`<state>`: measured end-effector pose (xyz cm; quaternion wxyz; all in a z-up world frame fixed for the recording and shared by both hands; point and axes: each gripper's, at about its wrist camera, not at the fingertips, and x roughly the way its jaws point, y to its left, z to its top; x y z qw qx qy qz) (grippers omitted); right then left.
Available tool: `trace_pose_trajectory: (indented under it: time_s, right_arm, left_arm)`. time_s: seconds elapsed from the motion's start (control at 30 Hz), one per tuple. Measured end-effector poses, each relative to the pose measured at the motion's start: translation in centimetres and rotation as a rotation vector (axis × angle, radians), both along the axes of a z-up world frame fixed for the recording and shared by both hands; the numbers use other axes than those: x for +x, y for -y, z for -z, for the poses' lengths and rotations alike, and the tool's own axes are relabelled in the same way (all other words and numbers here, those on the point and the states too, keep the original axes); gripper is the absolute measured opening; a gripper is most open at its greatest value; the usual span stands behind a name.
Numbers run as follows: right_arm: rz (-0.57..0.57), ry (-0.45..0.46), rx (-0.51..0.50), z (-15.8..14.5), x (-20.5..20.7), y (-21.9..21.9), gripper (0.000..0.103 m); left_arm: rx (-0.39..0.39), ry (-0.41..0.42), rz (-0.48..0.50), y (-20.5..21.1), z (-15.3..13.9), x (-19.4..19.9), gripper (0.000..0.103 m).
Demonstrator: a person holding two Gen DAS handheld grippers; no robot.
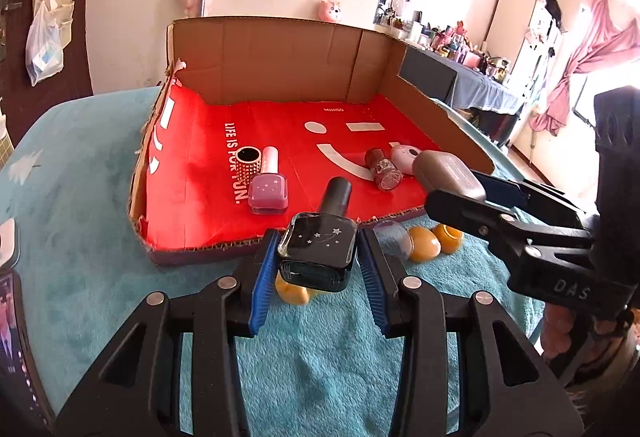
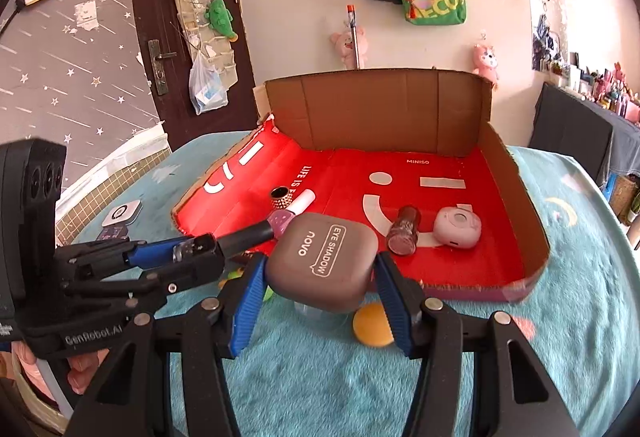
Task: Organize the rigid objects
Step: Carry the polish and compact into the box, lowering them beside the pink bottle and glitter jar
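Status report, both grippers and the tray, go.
Left gripper shut on black polish bottle. Right gripper shut on eye shadow case. Both short of cardboard tray. Yellow capsules loose on blanket below.

Holding a black nail polish bottle (image 1: 318,251) between the blue pads (image 1: 264,277) of the left gripper (image 1: 318,269), above a teal blanket (image 1: 100,257). Gripping a taupe case (image 1: 448,169) in the right gripper (image 1: 476,193) over the red-lined cardboard tray (image 1: 280,61). Lying in the tray: pink bottle (image 1: 268,189), studded ring (image 1: 248,159), glittery red bottle (image 1: 382,169).
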<state>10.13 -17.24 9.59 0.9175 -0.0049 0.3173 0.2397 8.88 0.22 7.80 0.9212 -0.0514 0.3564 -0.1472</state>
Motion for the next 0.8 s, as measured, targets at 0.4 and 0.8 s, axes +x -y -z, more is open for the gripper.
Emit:
trace_pose_trajectory:
  time_s: [0.4,0.8]
  right_arm:
    - [-0.018,-0.097,-0.038,1.5,4.5,-0.9,0.057]
    - [-0.018,-0.243,-0.025,4.3,8.0,-0.9,0.057]
  left_arm:
    - [0.016,-0.072,-0.021,-0.5,1.7,3.6,0.038]
    - [0.025,-0.122,-0.006,-0.2,3.0,6.4,0.036]
